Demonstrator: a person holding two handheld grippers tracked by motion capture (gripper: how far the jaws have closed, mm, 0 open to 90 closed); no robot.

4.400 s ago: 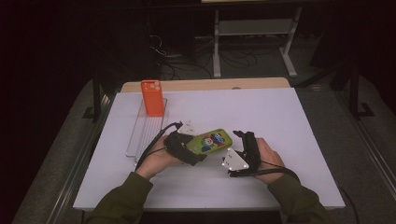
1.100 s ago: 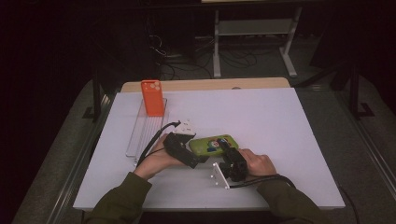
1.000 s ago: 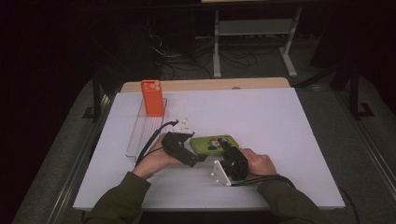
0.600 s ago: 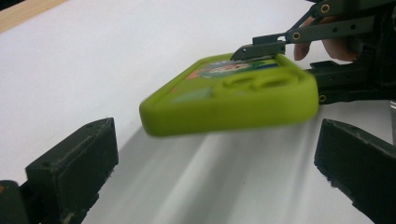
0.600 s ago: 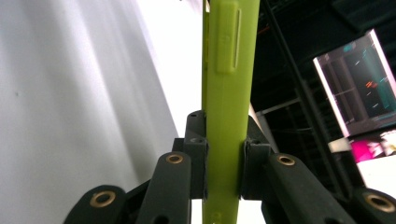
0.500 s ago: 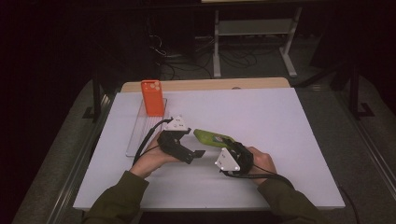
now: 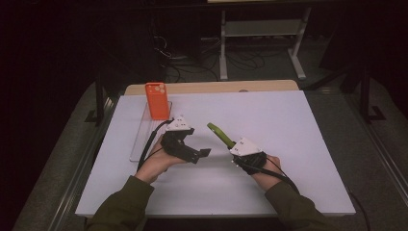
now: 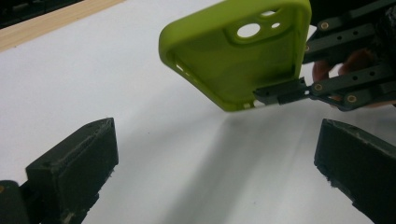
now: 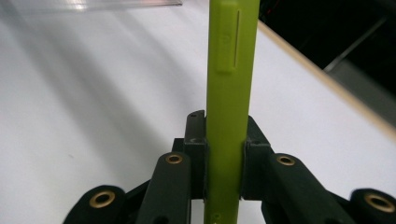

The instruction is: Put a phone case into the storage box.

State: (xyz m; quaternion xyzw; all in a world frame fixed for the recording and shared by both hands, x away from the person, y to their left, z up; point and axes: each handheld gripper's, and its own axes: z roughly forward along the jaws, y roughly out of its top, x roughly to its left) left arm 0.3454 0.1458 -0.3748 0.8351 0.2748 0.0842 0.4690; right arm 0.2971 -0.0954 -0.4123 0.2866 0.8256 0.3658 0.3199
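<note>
Surface: white table top point(image 7: 298, 144) with a pale wooden strip point(image 7: 216, 87) along its far edge; dark room beyond, holding a light metal stand point(image 7: 260, 33) and loose cables on the floor point(image 7: 183, 57). At the table's far left, an orange phone point(image 7: 157, 100) stands upright at the far end of a clear tray point(image 7: 144, 137) (possibly acrylic; its edges are faint). Item: lime-green phone case point(image 8: 238, 51), soft-looking, empty, with round camera cut-outs near one end and a raised side button point(image 9: 227, 37). It is held off the table near the middle, tilted up, gripped by one edge in the right gripper point(image 7: 235, 146), whose jaws are closed on it. The left gripper point(image 7: 204, 153), just to the case's left, has its jaws wide apart and holds nothing.
</note>
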